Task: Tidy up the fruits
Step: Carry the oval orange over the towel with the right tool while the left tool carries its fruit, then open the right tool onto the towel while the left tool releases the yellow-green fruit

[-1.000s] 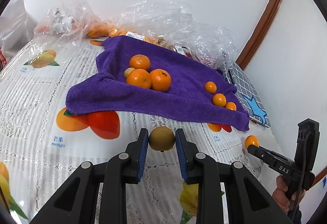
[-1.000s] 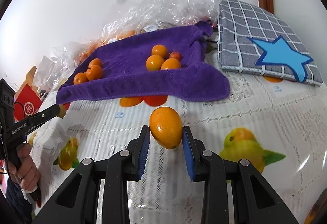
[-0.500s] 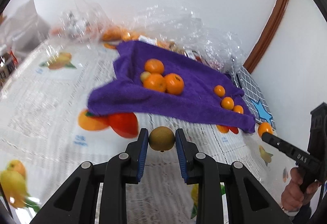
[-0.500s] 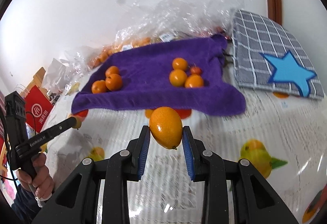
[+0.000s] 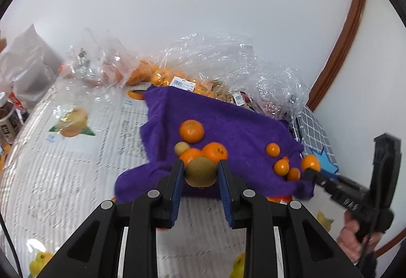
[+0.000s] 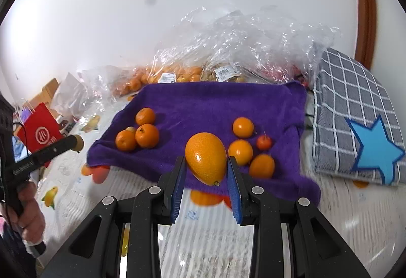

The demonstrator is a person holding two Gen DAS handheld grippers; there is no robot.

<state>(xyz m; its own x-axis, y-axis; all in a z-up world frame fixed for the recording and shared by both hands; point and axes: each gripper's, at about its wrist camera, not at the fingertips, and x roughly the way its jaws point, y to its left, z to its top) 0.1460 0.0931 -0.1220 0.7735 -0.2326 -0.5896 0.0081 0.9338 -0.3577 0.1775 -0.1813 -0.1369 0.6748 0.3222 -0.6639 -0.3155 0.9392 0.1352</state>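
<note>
My left gripper is shut on a small brownish-green round fruit, held above the near edge of the purple towel. Just beyond it on the towel lie several tangerines and a pale little fruit. My right gripper is shut on an oval orange fruit, also above the towel's front edge. To its right on the cloth sit small oranges and a tiny red fruit; a tangerine cluster lies to the left. The right gripper also shows in the left wrist view, and the left gripper in the right wrist view.
Crinkled clear plastic bags holding more fruit are piled behind the towel against the white wall. A grey checked cushion with a blue star lies to the right. A red paper bag and a bottle stand at the left. The tablecloth has printed fruit pictures.
Both grippers have risen and come closer to the purple towel, each still holding its fruit. The towel and its fruit now sit lower and nearer in both views.
</note>
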